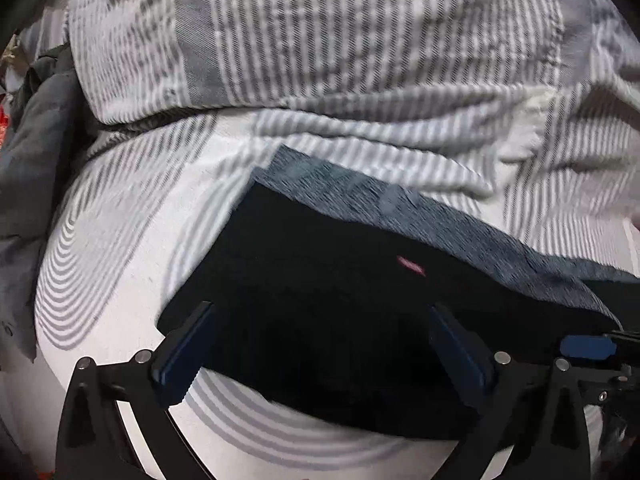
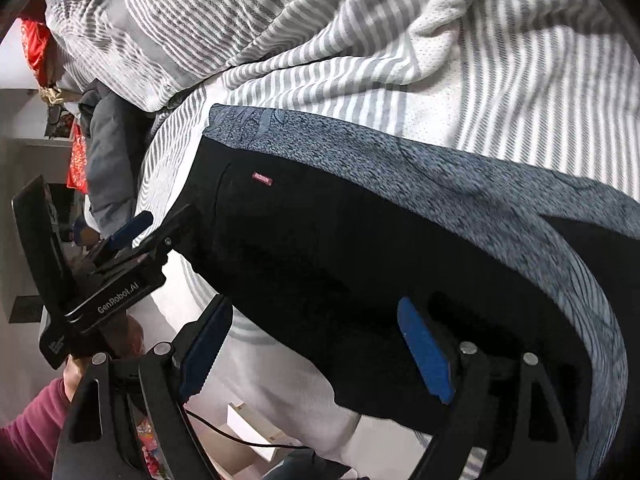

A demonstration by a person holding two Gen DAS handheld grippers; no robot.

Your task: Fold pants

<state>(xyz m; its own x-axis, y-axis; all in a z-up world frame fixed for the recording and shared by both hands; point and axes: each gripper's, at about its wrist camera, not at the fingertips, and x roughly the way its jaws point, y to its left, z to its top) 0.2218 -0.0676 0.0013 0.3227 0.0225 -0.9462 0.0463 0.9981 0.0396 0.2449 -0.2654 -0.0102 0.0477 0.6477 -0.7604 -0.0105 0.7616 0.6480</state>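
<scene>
Both tools hover low over the bed, and the black pants (image 1: 320, 300) lie straight ahead of them, spread on the striped bedsheet (image 1: 120, 240). In the left wrist view the left tool (image 1: 324, 344) has its fingers spread wide, one blue pad over the near left corner of the dark cloth and the other over its lower right, clamping nothing. The garment fills the centre and lower right of that frame, its long axis running from the upper left towards the right edge.

In the right wrist view the right tool (image 2: 316, 356) is likewise spread apart, empty, its right pad over the black fabric and its left pad over the pale sheet just off the cloth edge. The left tool's body shows at the left of this frame, beside the pants' corner. Both look about equally near; the left sits by the end with the small pink label (image 2: 262, 179), the right further along the near edge.

The pants are matte black, smooth and flat, already doubled by the look of it. Their inner face shows as a heathered blue-grey fleecy band (image 2: 400, 168) along the far edge. A rumpled grey-and-white striped duvet (image 1: 320, 40) bunches across the top of the frame.

My read: the near edge is what the next grasp needs.
</scene>
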